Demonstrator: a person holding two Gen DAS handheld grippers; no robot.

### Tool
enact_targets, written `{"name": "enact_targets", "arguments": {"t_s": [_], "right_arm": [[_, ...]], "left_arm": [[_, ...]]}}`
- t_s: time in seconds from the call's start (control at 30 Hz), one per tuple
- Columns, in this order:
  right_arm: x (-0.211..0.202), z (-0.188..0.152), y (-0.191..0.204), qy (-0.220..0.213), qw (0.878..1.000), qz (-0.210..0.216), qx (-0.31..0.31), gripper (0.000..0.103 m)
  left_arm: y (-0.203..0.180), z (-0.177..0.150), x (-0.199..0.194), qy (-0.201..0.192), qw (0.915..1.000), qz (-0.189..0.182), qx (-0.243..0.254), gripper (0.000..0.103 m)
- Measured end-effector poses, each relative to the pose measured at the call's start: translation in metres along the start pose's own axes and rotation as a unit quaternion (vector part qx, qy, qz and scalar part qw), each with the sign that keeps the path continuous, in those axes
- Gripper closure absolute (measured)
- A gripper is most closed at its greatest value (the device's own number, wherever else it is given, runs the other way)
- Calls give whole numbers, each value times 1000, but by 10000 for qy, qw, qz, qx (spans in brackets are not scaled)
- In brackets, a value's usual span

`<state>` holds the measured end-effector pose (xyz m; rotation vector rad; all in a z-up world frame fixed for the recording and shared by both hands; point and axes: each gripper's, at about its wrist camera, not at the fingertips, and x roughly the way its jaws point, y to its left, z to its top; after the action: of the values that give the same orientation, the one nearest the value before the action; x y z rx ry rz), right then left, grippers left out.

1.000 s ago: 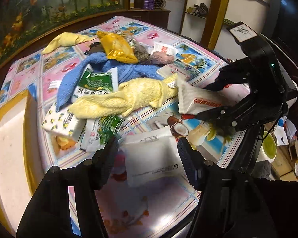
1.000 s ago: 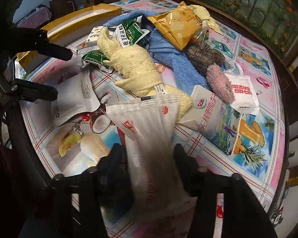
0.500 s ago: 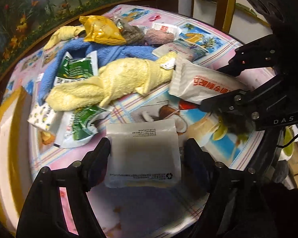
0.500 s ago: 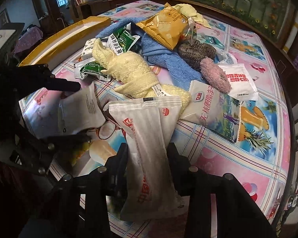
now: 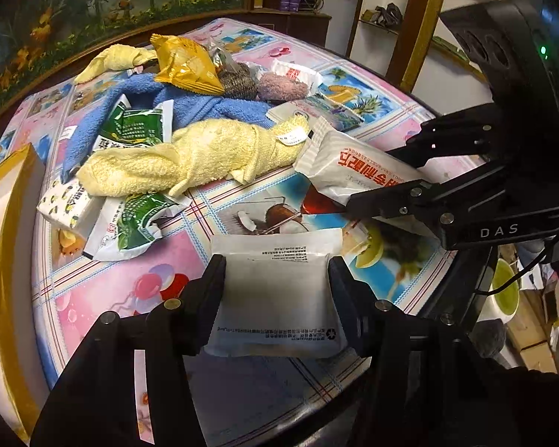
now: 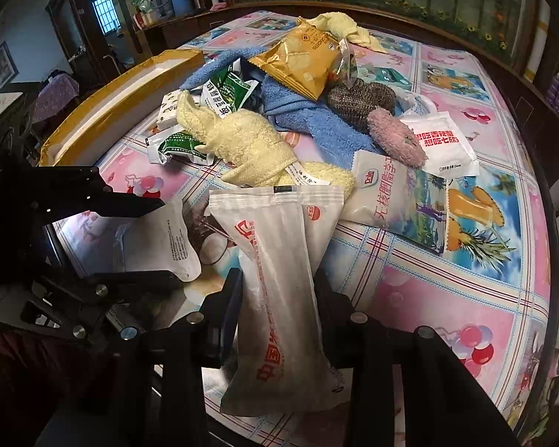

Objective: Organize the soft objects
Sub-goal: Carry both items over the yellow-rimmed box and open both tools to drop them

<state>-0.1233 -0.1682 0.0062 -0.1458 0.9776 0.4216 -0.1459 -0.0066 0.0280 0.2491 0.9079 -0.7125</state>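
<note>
My left gripper [image 5: 277, 279] is shut on a flat white packet [image 5: 277, 290] and holds it above the table's near edge; it also shows in the right wrist view [image 6: 160, 242]. My right gripper [image 6: 277, 290] is shut on a long white pouch with red print [image 6: 279, 283], lifted off the table; the pouch also shows in the left wrist view [image 5: 354, 173]. A pile lies behind: a yellow towel [image 5: 190, 158], a blue towel [image 5: 212, 106], green sachets [image 5: 136, 128], a gold snack bag [image 5: 184, 65], and a pink fuzzy item [image 6: 395, 136].
A gold-edged white box [image 6: 119, 100] stands at the table's side, also in the left wrist view [image 5: 0, 231]. A Dole packet [image 6: 391, 197] and a white red-print packet [image 6: 441, 145] lie on the patterned tablecloth [image 6: 428, 298]. A wooden rail rims the far side.
Both grippers have lifted their packets and drawn back toward the near table edge. The white packet now sits fully between the left fingers; the pouch hangs higher in the right ones.
</note>
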Motion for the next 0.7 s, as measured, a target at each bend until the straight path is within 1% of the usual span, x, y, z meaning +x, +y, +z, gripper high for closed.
{"name": "enact_targets", "arguments": {"t_s": [0.1, 0.2, 0.3, 0.4, 0.43, 0.5, 0.57, 0.63, 0.7], "right_arm": [[-10, 3, 4, -115, 9999, 36, 38, 67], [-22, 14, 10, -267, 9994, 191, 71, 67], [-34, 36, 24, -442, 9970, 626, 132, 67], [-40, 69, 44, -621, 9903, 1228, 203, 67], [-41, 83, 52, -668, 9871, 1440, 230, 67], [-37, 110, 70, -746, 9812, 1761, 244, 67], [-27, 140, 87, -767, 9751, 2055, 337, 67], [-10, 170, 102, -689, 9675, 2374, 540, 67], [12, 196, 115, -613, 9632, 2515, 727, 67]], "left_arm": [[13, 2, -29, -310, 9989, -111, -345, 47], [40, 5, -67, -676, 9943, -171, -806, 47], [77, 9, -105, -988, 9870, -3, -1270, 47], [118, 15, -135, -1168, 9792, 366, -1615, 47], [130, 19, -141, -1186, 9771, 506, -1694, 47], [159, 23, -149, -1193, 9716, 667, -1933, 47], [185, 26, -148, -1230, 9656, 698, -2180, 47], [212, 27, -142, -1266, 9583, 787, -2436, 47], [241, 26, -128, -1253, 9500, 714, -2768, 47]]}}
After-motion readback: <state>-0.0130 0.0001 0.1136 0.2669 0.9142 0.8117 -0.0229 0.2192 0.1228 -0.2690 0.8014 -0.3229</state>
